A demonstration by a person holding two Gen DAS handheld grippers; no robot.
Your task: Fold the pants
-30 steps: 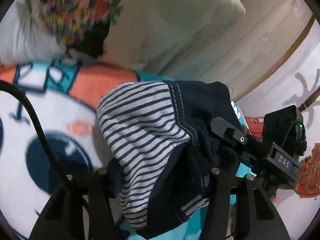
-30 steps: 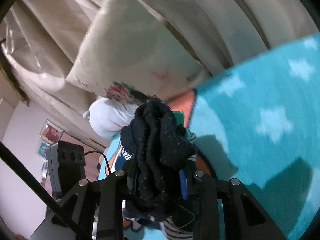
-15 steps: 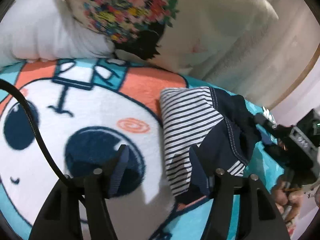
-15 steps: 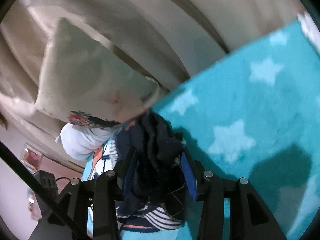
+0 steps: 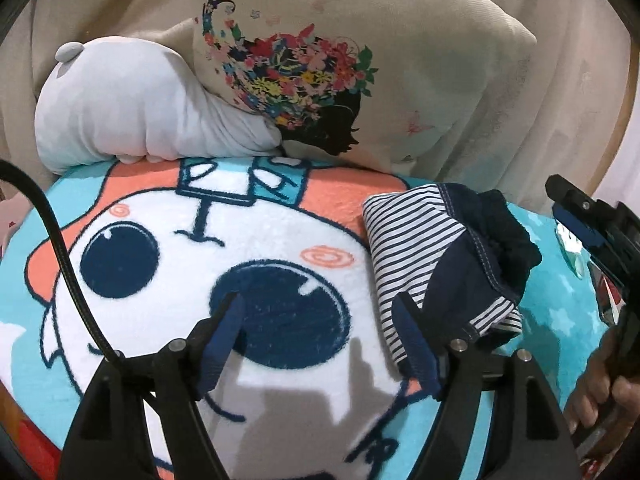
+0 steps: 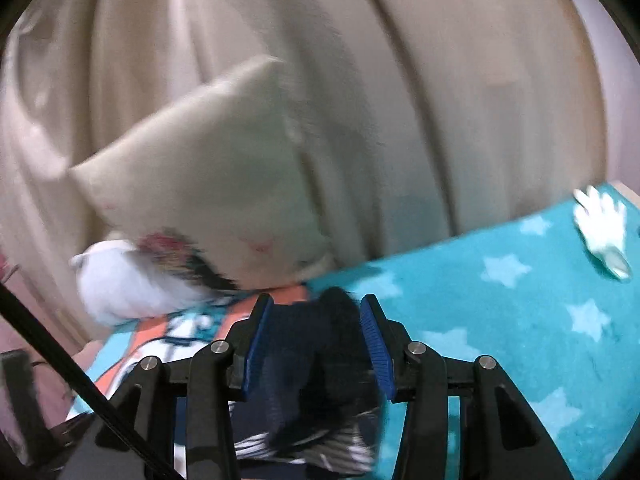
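Pants: I see the pants [image 5: 436, 256] lying in a compact bundle on the blanket [image 5: 168, 312], striped lining turned outward on the left and navy cloth bunched on the right. They sit toward the blanket's far right part, near the floral pillow [image 5: 360, 60].

Left tongs: my left gripper [image 5: 320, 340] has its jaws spread apart with nothing between them, hovering over the cartoon face just left of the bundle. One pad sits close to the striped edge; I cannot tell if it touches.

Right tongs: my right gripper [image 6: 316, 344] has its jaws apart on either side of the dark cloth. The view is blurred, so I judge them loose around it, not clamped.

Why so: I judge the fold done, or nearly so, with both tools letting go so the bundle keeps its shape.

Edges: the bundle's right side looks lumpy, and it could spring open.

Open room: bare blanket lies left of the bundle and starry teal to the right. The pillow and the grey plush toy [image 5: 132, 104] close off the far side.
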